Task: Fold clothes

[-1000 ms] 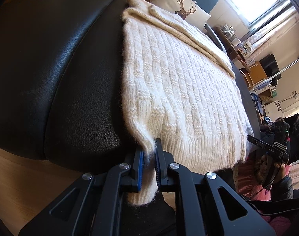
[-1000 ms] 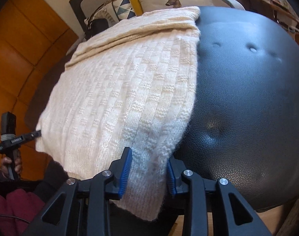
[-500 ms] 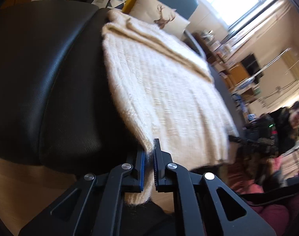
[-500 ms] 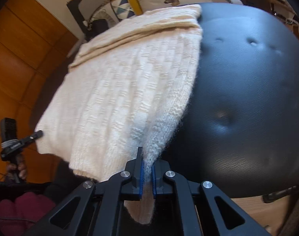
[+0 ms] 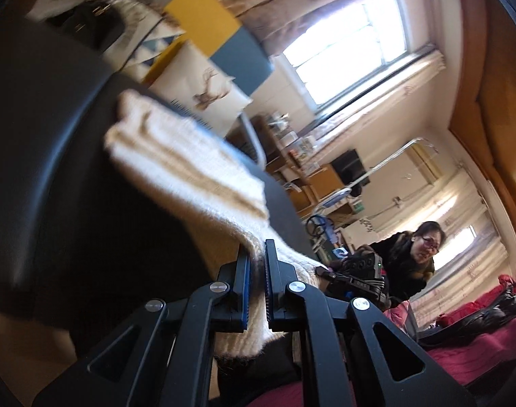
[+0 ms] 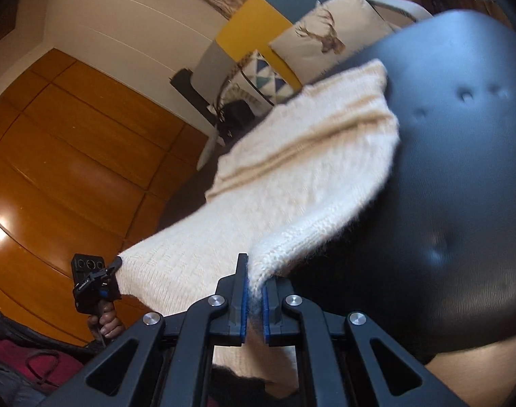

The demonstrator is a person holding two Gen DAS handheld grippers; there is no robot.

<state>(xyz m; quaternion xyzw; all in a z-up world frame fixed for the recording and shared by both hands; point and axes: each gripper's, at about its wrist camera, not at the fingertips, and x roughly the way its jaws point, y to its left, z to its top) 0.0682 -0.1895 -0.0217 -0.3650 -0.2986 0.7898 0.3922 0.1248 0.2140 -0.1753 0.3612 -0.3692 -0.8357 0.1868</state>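
Note:
A cream knitted sweater (image 5: 190, 173) lies on a black leather seat (image 5: 47, 156), its far end folded in layers. My left gripper (image 5: 257, 261) is shut on the sweater's near left corner and holds it lifted off the seat. In the right wrist view the sweater (image 6: 292, 183) rises from the seat (image 6: 461, 183) toward me, and my right gripper (image 6: 254, 281) is shut on its near right corner. The near hem hangs between the two grippers. The left gripper also shows in the right wrist view (image 6: 113, 263), at the hem's far corner.
A deer-print cushion (image 6: 326, 30) and patterned cushions (image 6: 261, 78) stand behind the seat. A wooden wall (image 6: 54, 156) is to the left. Two people (image 5: 417, 251) sit near a red bedspread (image 5: 478, 335) on the right. A window (image 5: 353, 47) is at the back.
Both grippers have lifted the sweater's near hem up off the seat and both views now tilt upward. The right gripper, open a second ago, closed on the corner.

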